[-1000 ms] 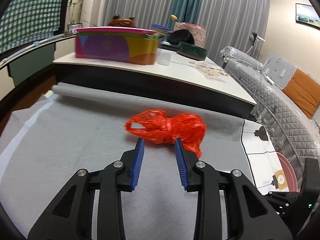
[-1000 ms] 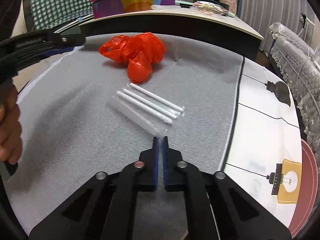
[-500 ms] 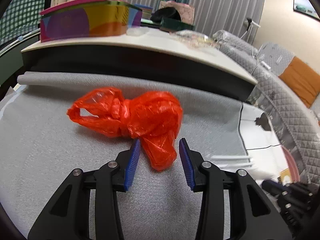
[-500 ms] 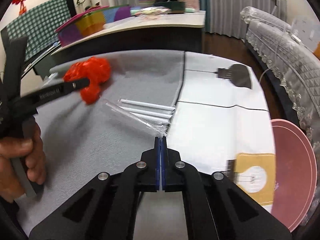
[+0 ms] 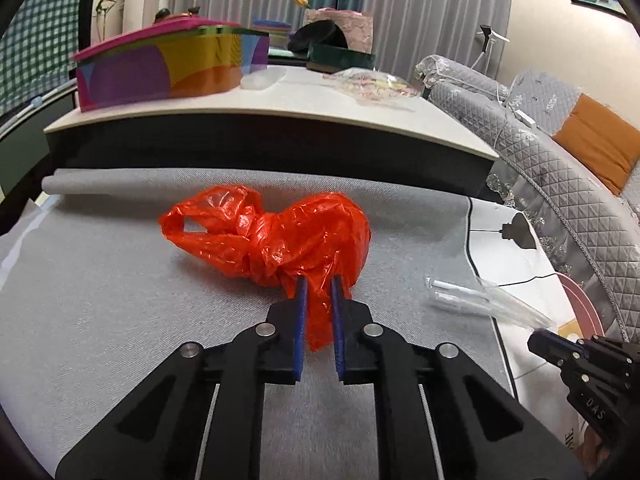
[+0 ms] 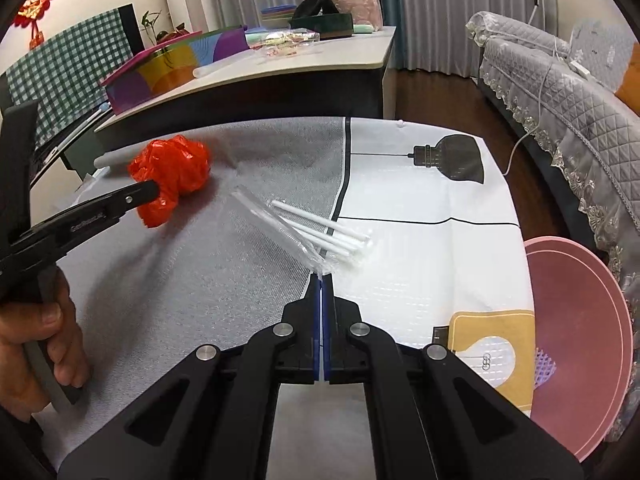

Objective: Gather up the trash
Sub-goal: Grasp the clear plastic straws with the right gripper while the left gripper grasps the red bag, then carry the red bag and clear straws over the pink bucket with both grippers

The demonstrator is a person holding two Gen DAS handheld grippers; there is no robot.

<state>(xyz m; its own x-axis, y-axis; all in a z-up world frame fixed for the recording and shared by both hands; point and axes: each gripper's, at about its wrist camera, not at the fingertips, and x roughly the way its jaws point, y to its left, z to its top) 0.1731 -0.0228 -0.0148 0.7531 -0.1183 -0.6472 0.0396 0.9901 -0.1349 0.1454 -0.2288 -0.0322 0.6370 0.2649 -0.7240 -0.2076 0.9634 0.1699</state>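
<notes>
A crumpled red plastic bag (image 5: 280, 236) lies on the grey cloth (image 5: 100, 300). My left gripper (image 5: 318, 284) is closing its jaws on the bag's hanging tail, and the blue pads squeeze the plastic between them. In the right wrist view the same gripper (image 6: 154, 190) reaches into the red plastic bag (image 6: 172, 172) from the left. My right gripper (image 6: 321, 276) is shut on the corner of a clear plastic wrapper (image 6: 280, 224) that holds several white straws (image 6: 332, 232). The wrapper (image 5: 480, 300) also shows at the right of the left wrist view.
A low table behind the cloth carries a colourful box (image 5: 160, 72) and other items. A grey quilted sofa (image 5: 560, 152) runs along the right. A pink round mat (image 6: 580, 320) lies at the near right on the white printed cloth (image 6: 420, 200). A person's hand (image 6: 40, 340) holds the left gripper.
My left gripper moved forward over the red bag and its jaws narrowed onto the bag's tail. My right gripper swung to the right, carrying the wrapper of straws toward the white cloth.
</notes>
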